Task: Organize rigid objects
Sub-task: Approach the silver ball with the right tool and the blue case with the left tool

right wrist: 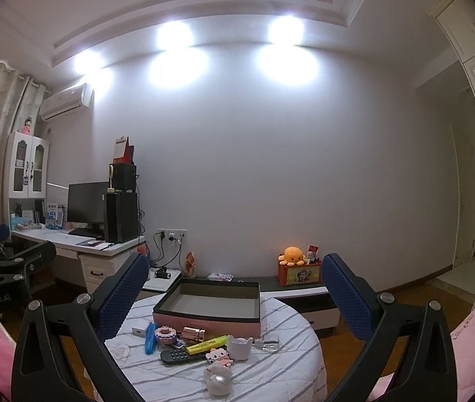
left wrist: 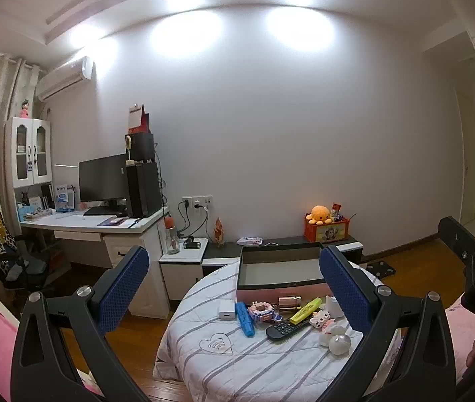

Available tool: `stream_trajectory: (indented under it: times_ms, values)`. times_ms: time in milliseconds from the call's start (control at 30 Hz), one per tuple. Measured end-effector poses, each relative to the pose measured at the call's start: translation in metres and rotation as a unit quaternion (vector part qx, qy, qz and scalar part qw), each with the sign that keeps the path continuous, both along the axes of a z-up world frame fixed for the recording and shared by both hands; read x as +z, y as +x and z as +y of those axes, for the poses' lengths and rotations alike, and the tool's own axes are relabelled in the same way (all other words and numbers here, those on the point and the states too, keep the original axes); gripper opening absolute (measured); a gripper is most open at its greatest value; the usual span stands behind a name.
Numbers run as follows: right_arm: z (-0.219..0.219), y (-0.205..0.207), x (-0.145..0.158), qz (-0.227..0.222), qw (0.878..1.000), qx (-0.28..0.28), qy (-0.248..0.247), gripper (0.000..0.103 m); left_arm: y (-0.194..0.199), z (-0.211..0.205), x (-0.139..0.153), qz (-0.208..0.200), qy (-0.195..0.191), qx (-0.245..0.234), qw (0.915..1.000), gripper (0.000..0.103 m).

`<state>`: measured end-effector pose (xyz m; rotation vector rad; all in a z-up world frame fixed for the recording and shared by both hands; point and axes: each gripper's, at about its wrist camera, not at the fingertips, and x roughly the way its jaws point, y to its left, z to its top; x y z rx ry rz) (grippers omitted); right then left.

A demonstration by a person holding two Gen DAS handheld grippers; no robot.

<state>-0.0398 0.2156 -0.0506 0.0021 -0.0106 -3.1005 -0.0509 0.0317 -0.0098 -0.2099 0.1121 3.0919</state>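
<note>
Round table point(right wrist: 270, 378) ahead, below both my grippers. Open pink box point(right wrist: 209, 305) at far edge, clutter row just in front. Remote control point(right wrist: 182, 356) nearest me, long axis running left-right. My left gripper point(left wrist: 234, 288) and right gripper point(right wrist: 235, 293): both jaws wide apart, empty, hovering short of items. Neither clearly nearer.

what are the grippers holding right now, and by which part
Nothing is held. The left gripper and right gripper both stand wide open above the table, with no object between their fingers.
</note>
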Motion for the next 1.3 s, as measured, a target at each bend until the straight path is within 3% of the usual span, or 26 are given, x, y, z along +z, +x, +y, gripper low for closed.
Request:
stream_trajectory:
  times_ms: [267,600,933,1300]
  values:
    - [0.002,-0.025,-0.007,-0.025,1.0,0.0,0.005,0.103,-0.028,-0.001,-0.006,-0.009,0.015,0.016,0.9997,0.103]
    - [0.012,-0.047,-0.013,-0.025,1.0,-0.017,0.0,0.103,-0.063,0.002,-0.018,-0.018,0.012,0.014,0.9997,0.103]
    - [0.011,-0.093,-0.053,-0.106,0.994,0.0,0.017,0.103,-0.115,-0.001,-0.069,-0.105,-0.013,0.029,0.994,0.103]
    - [-0.006,-0.141,-0.136,-0.223,0.974,0.015,0.039,0.103,-0.158,-0.001,-0.142,-0.221,-0.023,0.012,0.9749,0.103]
